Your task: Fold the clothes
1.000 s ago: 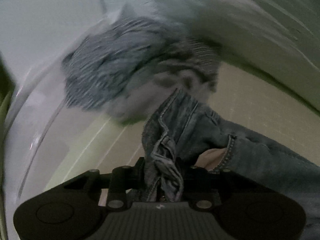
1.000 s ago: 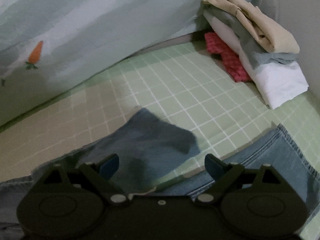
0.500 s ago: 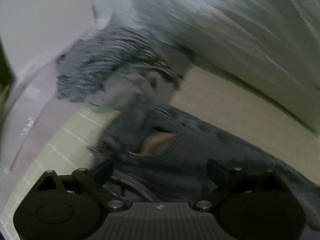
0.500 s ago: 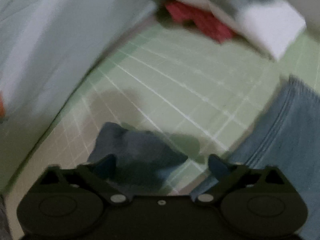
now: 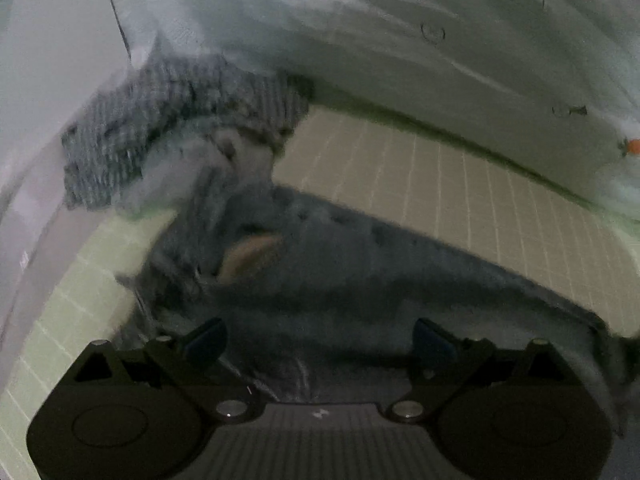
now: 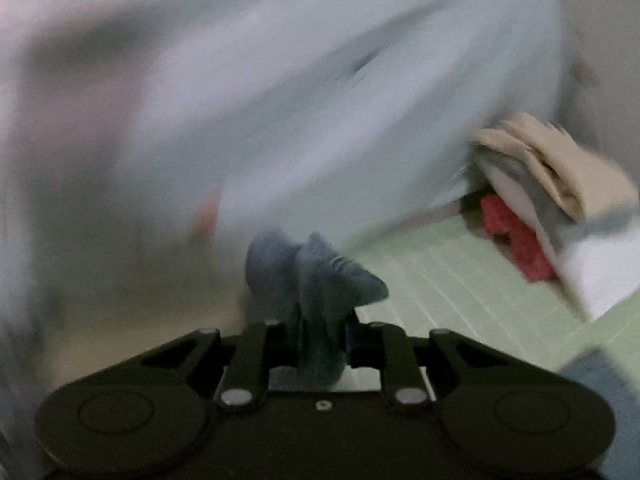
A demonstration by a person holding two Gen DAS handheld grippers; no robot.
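Observation:
Blue denim jeans (image 5: 360, 280) lie spread on the green checked sheet (image 5: 460, 184) in the left wrist view, with a tan label showing. My left gripper (image 5: 318, 338) is open just above the jeans, holding nothing. In the right wrist view my right gripper (image 6: 322, 332) is shut on a bunched fold of the jeans (image 6: 316, 276) and holds it lifted above the sheet (image 6: 460, 280). The view is blurred by motion.
A grey striped garment (image 5: 168, 120) lies crumpled at the far left by the white wall. A pale quilt with carrot prints (image 5: 440, 40) runs along the back. A stack of folded clothes (image 6: 560, 184), beige, grey, white and red, sits at the right.
My left gripper has opened and let go of the jeans' waistband, which now lies on the sheet. My right gripper, open before, has shut on a fold of denim and lifted it.

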